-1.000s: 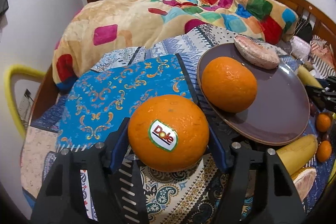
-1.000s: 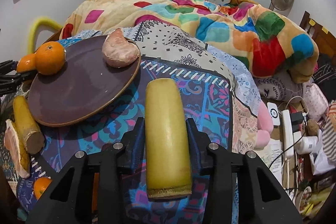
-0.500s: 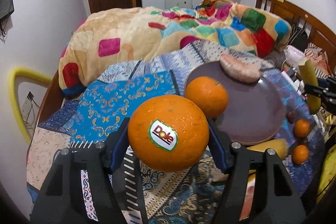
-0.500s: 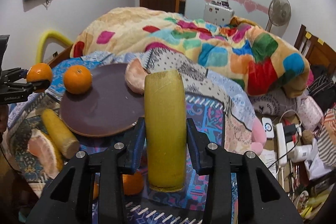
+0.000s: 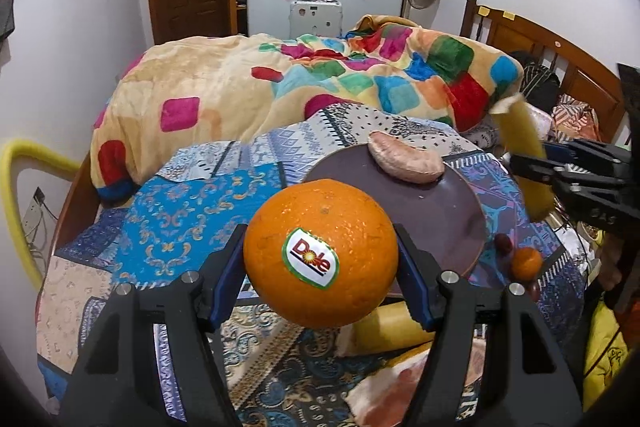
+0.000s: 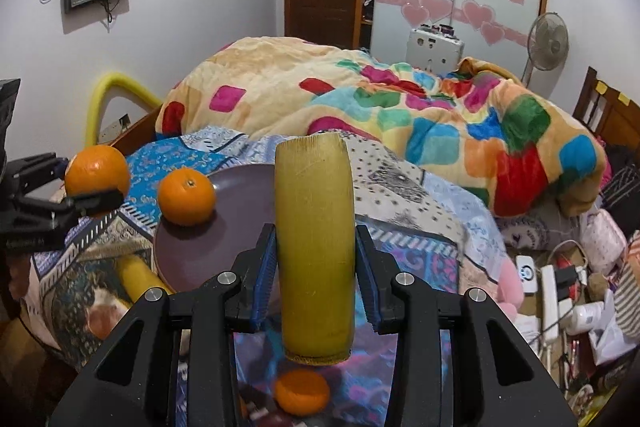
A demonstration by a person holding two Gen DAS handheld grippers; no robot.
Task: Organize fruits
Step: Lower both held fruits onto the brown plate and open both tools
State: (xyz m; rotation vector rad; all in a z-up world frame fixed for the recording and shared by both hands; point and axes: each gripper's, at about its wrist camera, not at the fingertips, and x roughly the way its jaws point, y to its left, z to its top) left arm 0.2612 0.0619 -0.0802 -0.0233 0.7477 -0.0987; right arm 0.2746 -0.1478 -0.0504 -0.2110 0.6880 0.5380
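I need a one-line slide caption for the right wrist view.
Right gripper holds a yellow sugarcane piece upright above the patterned bedspread, an orange resting on the purple plate.

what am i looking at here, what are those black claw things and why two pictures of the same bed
No robot here: a person holds a hand-held gripper in each hand, each carrying a fisheye camera that looks along its jaws. That gives two views of one scene.

The left gripper is shut on an orange with a Dole sticker. The right gripper is shut on a yellow-green stalk piece.

Below, on the patterned cloth, a dark plate holds a second orange and a pinkish fruit wedge. More fruit lies around it.
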